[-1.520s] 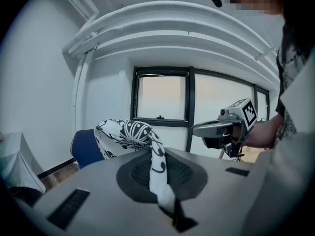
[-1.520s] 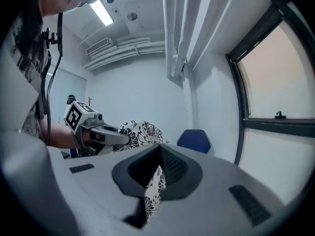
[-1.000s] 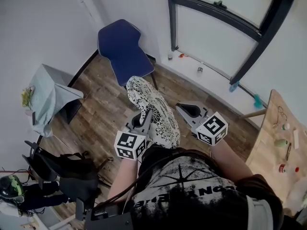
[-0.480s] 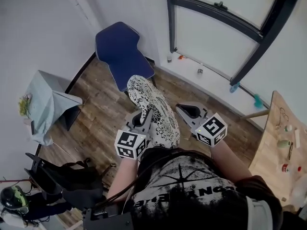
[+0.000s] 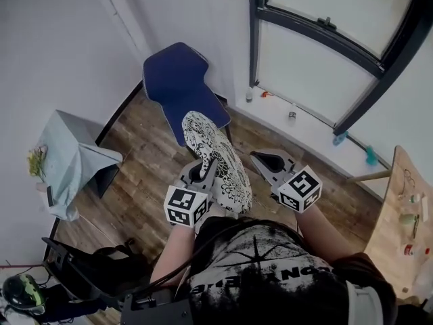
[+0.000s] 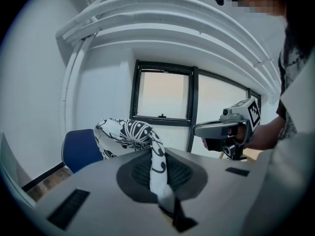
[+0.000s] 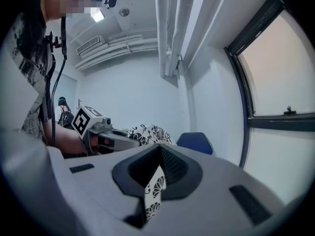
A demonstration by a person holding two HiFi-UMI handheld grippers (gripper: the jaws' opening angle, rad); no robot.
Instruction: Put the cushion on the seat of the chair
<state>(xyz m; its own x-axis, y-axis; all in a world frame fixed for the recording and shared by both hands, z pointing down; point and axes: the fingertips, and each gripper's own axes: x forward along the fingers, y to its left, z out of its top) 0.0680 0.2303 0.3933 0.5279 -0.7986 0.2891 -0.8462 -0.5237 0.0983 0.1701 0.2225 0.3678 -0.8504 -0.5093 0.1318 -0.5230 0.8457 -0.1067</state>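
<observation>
Two tools carry one cushion (image 5: 215,156) between them, and neither has let go. The left tool (image 5: 207,165) has its jaws pressed together on a fold of the black-and-white patterned fabric; in the left gripper view the cloth comes up out of the closed jaws as a narrow strip and widens into the body of the cushion just ahead. The right tool (image 5: 260,160) is likewise clamped, with a small corner of the same fabric pinched between its jaws in the right gripper view. The two tools sit side by side, close together, both pointing forward and a little downward.

From the tools the cushion reaches forward, raised off the wooden floor (image 5: 145,161). Its near end lies between the two tools, nearer the left one, and its far end points at the blue chair (image 5: 177,87). The chair stands straight ahead of the tools, beyond the cushion, against the white wall beside a dark-framed window (image 5: 318,32). In the head view the far end of the cushion overlaps the front edge of the seat (image 5: 193,114), but whether it touches the seat cannot be told.

Out to the left tool's outer side stands a small counter draped in pale cloth (image 5: 71,147).
</observation>
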